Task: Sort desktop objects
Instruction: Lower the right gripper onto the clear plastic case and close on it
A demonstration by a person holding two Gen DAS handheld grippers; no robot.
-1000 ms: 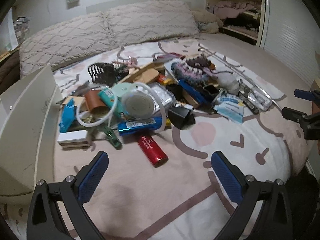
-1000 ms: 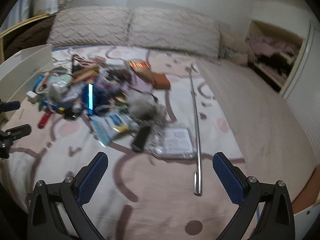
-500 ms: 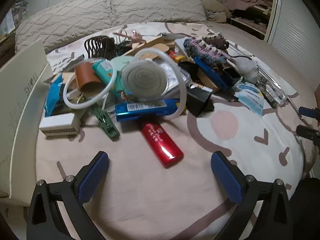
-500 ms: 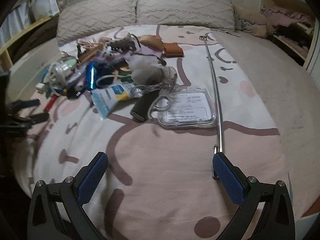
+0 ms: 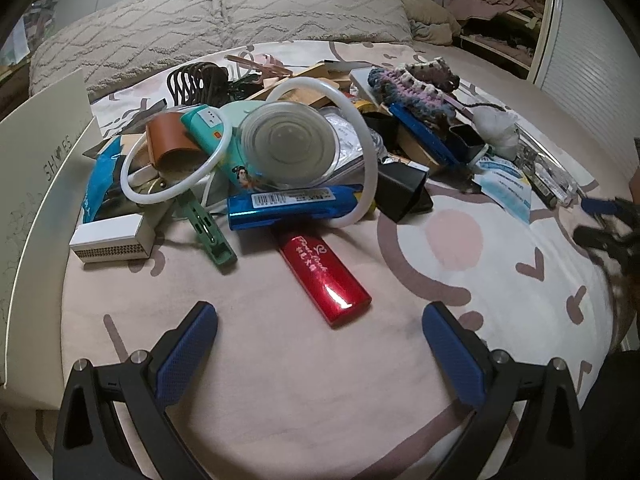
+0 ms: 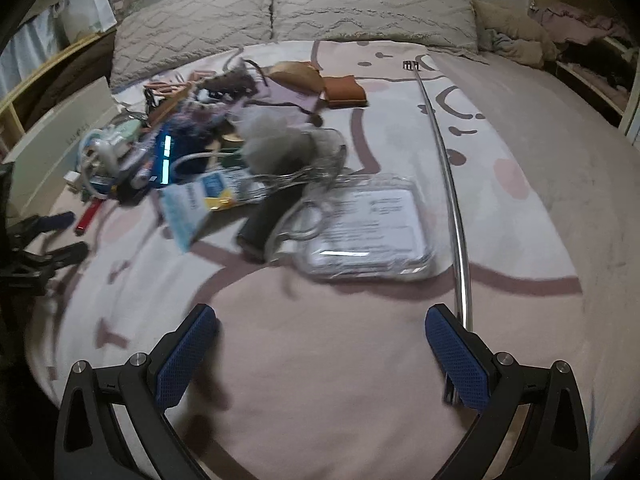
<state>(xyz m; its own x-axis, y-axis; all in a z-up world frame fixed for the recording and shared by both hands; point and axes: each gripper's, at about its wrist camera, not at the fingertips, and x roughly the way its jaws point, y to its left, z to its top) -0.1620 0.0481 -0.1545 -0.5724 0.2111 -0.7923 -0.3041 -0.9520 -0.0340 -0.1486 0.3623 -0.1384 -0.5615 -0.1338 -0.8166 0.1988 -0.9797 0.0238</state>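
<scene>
Left wrist view, from left to right. A white box wall (image 5: 36, 184) printed "SHOES" stands at the left edge of the bed (image 5: 304, 380). Beside it lies the pile of objects: a small white box (image 5: 112, 242), a green clip (image 5: 206, 230), a white ring (image 5: 176, 164) resting over a brown leather holder (image 5: 170, 140), a round clear lid (image 5: 290, 152), and a blue tube (image 5: 292, 206) lying crosswise. A red lighter-shaped case (image 5: 324, 278) lies just in front of the blue tube, nearest to the left gripper (image 5: 320, 344), whose blue-padded jaws are spread wide and hold nothing. Further right sit a black block (image 5: 404, 190), a knitted piece (image 5: 416, 88) and a blue-and-white packet (image 5: 506, 184). The right gripper (image 5: 600, 220) appears blurred at the right edge.

Right wrist view, from left to right. The left gripper (image 6: 52, 236) shows at the left edge, near the red case (image 6: 86, 218). The pile is motion-blurred. A clear plastic pack (image 6: 372, 232) lies at the centre. A long metal rod (image 6: 448, 184) runs up the bedspread, its near end passing behind the right-hand finger (image 6: 456, 360). The right gripper (image 6: 320, 348) is fully spread and empty above bare bedspread.
</scene>
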